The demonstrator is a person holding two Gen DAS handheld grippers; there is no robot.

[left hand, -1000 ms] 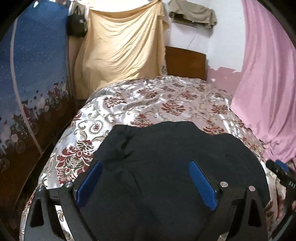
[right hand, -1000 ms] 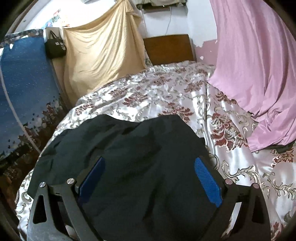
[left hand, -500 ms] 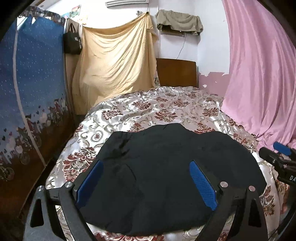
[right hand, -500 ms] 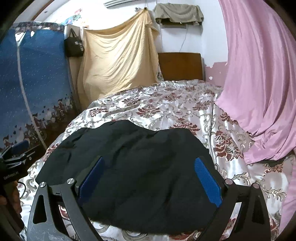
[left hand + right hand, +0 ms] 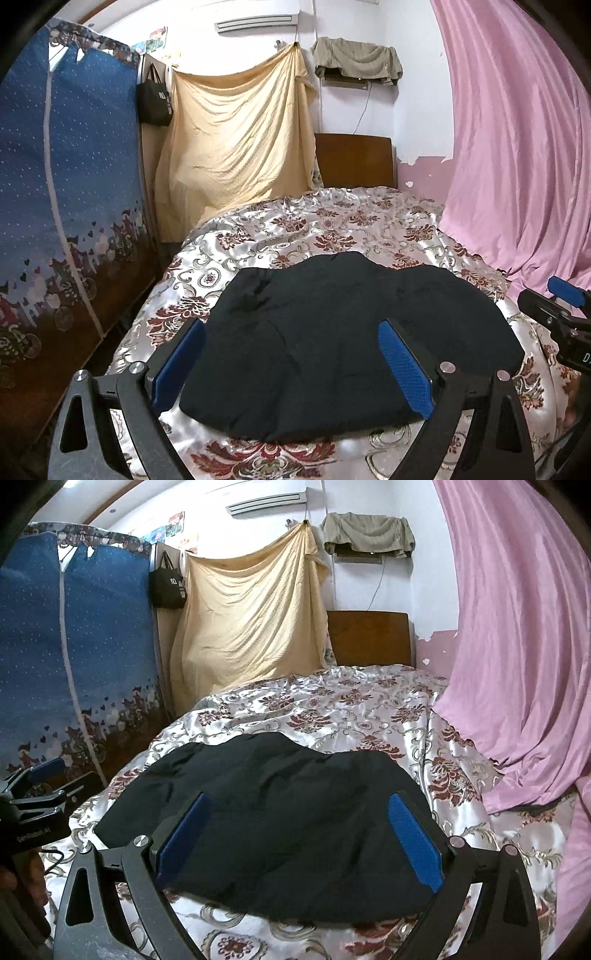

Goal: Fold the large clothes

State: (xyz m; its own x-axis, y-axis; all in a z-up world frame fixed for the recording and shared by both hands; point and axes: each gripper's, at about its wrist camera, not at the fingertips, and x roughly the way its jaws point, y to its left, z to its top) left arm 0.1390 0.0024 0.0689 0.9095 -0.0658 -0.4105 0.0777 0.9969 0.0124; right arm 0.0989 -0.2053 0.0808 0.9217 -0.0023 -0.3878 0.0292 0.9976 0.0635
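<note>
Black garment (image 5: pixel 343 354) lies in a rumpled, already doubled-over heap on the satin floral bedspread (image 5: pixel 295 229), low in the centre of both wrist views. Left gripper (image 5: pixel 291 365) and right gripper (image 5: pixel 301 838) hang above it with fingers spread wide, holding nothing. Likely trouble — the slick bedspread may slide or get pinched along with the dark cloth, and the layers are hard to tell apart, so a grasp could catch only one and spoil the fold. For containers, only a black bag (image 5: pixel 154 99) hangs at upper left — contents hidden.
</note>
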